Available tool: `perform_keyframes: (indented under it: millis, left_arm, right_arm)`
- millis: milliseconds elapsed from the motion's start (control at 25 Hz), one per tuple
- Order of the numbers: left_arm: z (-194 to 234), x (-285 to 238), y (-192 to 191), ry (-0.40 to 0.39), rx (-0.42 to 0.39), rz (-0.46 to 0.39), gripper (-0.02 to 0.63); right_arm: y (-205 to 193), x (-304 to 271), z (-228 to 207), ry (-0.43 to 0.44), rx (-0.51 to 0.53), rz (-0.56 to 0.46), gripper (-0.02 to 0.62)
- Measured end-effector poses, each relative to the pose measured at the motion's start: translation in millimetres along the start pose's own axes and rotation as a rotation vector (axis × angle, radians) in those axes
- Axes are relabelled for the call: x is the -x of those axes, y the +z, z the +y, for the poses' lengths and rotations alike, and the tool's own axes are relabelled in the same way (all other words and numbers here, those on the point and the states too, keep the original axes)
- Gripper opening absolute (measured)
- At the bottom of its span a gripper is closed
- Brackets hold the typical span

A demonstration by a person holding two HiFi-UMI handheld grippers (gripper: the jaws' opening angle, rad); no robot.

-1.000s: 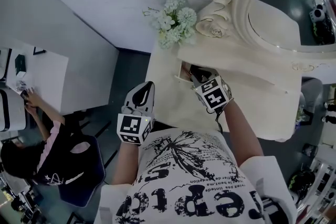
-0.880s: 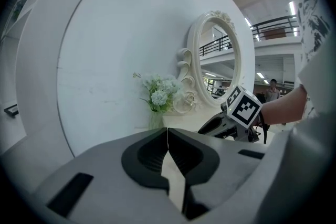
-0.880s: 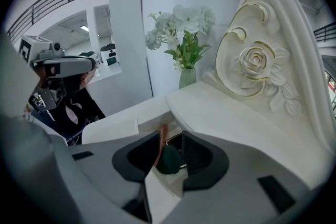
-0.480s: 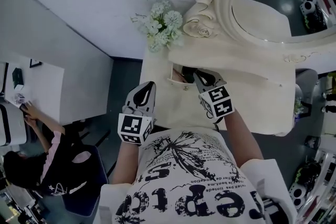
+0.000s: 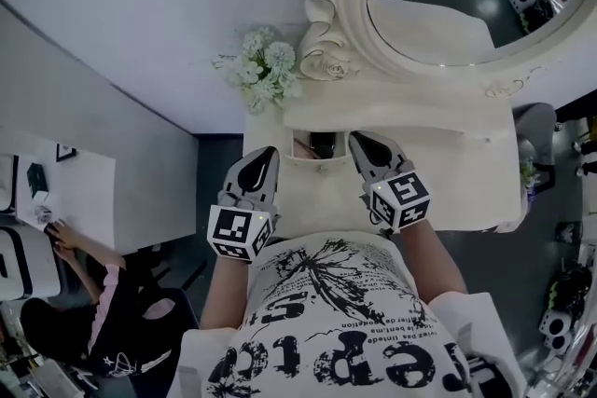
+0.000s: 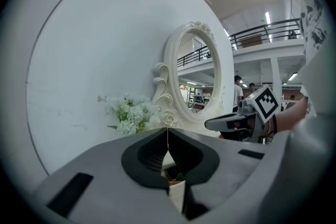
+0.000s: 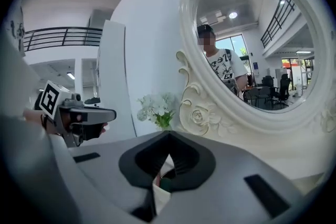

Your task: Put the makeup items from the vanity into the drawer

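At the centre of the head view, the cream vanity surface (image 5: 448, 182) stands against a pale wall, with its drawer (image 5: 300, 156) pulled open at the front edge. A dark makeup item (image 5: 322, 143) lies inside the drawer; its kind is too small to tell. No other makeup can be made out on the bare top.

The left hand-held gripper (image 5: 268, 153) hovers at the lower left of the drawer, clear of it. In its own view the jaws meet along a thin line at the tip (image 6: 168, 131), closed with nothing between them. The right hand-held gripper (image 5: 357, 138) is held just right of the drawer opening, above the surface. Its jaws have just been closing, and in its own view they are together at the tip (image 7: 169, 135) and empty.

Toward the upper right of the head view, the oval mirror (image 5: 448, 5) rises in its carved cream frame. A bunch of white flowers (image 5: 259, 70) sits at the surface's upper left corner, beside the frame's scroll. At the lower left of that view, a seated person (image 5: 84, 294) leans over a separate white desk.
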State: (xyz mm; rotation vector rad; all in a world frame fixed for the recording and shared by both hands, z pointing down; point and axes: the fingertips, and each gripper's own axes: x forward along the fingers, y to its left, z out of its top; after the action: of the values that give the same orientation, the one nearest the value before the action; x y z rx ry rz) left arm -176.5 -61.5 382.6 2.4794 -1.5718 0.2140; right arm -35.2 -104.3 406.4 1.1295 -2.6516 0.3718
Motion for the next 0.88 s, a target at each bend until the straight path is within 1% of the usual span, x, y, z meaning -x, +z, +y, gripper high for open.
perform_keyframes:
  millis: [120,360,720,880]
  left_arm:
    - [-2,-6,12,-0.025,-0.031,-0.018,0.02]
    - [-7,-10,22,-0.052,-0.062,-0.03,0.02]
    - [-11,-10,31,-0.064,-0.068,-0.058,0.02]
    - [-13,-12,31,-0.06,-0.063,-0.056,0.02]
  right_arm:
    - [8,10,0,-0.021,0.004,-0.051,0.017]
    - [18,24,-2,-0.06,-0.014,-0.1,0.017]
    - [16,26,-3,-0.086,0.018,-0.095,0.017]
    - [11,27,-6,-0.087,0.023,-0.084,0.017]
